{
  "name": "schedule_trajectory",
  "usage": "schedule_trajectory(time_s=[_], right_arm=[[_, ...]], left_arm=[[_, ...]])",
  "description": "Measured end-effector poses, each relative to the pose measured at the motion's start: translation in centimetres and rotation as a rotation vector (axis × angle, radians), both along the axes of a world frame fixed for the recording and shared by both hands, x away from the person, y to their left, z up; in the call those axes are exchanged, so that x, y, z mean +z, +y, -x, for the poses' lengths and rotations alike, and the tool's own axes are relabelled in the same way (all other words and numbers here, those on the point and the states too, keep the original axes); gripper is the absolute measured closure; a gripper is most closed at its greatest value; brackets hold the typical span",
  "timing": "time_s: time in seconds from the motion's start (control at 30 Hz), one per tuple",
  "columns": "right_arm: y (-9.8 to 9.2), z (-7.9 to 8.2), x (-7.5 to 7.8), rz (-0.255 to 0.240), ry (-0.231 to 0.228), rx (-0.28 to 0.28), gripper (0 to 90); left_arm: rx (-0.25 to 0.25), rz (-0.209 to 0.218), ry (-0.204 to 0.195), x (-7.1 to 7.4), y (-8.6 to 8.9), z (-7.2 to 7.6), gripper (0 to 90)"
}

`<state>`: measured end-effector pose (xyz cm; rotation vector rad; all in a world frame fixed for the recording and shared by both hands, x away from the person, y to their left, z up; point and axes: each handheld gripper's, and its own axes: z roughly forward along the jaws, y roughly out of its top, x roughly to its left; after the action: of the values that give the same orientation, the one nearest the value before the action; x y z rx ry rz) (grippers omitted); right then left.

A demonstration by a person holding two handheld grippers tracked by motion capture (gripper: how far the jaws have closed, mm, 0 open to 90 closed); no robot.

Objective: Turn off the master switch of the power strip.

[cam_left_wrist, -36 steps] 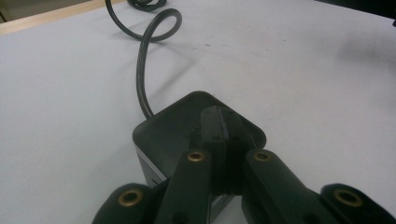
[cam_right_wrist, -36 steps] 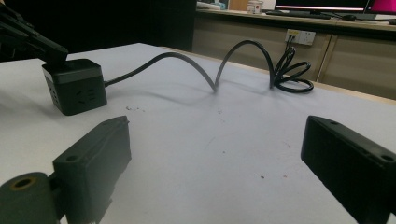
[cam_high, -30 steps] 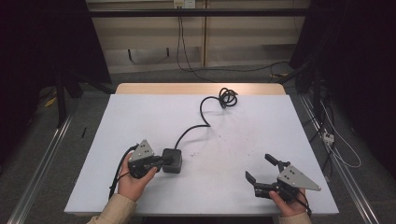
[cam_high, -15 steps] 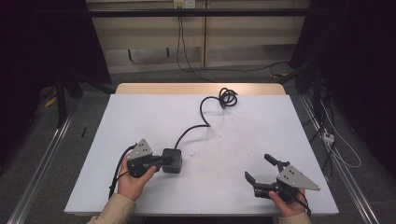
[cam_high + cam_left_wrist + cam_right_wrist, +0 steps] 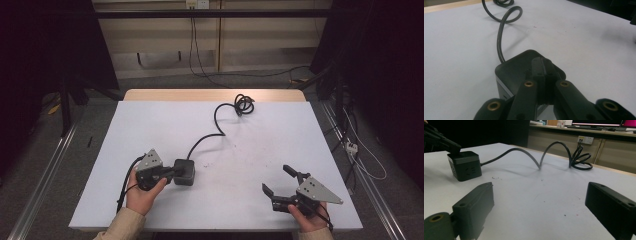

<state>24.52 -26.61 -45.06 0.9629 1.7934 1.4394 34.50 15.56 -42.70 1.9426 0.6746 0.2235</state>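
A black cube-shaped power socket [image 5: 184,171] sits on the white table [image 5: 150,125] at the front left. Its black cable [image 5: 220,125] snakes back to a coil [image 5: 244,104] near the far edge. My left gripper [image 5: 172,173] is shut, and its joined tips rest over the cube's top [image 5: 516,67] with nothing between them. My right gripper [image 5: 276,178] stands open at the front right, well apart from the cube [image 5: 465,167], with nothing between its jaws. The cable [image 5: 529,153] arches across the table ahead of it.
Bare white tabletop lies between the two grippers. The table's wooden far edge [image 5: 210,95] is beyond the coil. Metal rails run along the floor on both sides, and loose cables [image 5: 360,155] lie on the floor at the right.
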Motion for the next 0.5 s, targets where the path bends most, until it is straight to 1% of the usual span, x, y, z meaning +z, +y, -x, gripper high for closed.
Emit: schedule_trajectory(time_s=[0.03,0.07,0.23,0.5], right_arm=[[-0.01,0.01,0.01,-0.001,-0.001,-0.001,8.0],[-0.02,0.01,0.01,0.000,0.000,0.001,8.0],[-0.01,-0.01,-0.01,0.001,0.001,-0.001,8.0],[0.02,-0.01,-0.03,0.002,-0.001,-0.001,8.0]], left_arm=[[0.000,0.022,0.004,0.07,0.10,0.00,90.0],[-0.003,0.020,0.010,0.09,0.11,-0.03,90.0],[-0.008,0.015,0.007,0.09,-0.06,0.00,90.0],[-0.007,0.019,0.003,0.09,-0.07,0.04,90.0]])
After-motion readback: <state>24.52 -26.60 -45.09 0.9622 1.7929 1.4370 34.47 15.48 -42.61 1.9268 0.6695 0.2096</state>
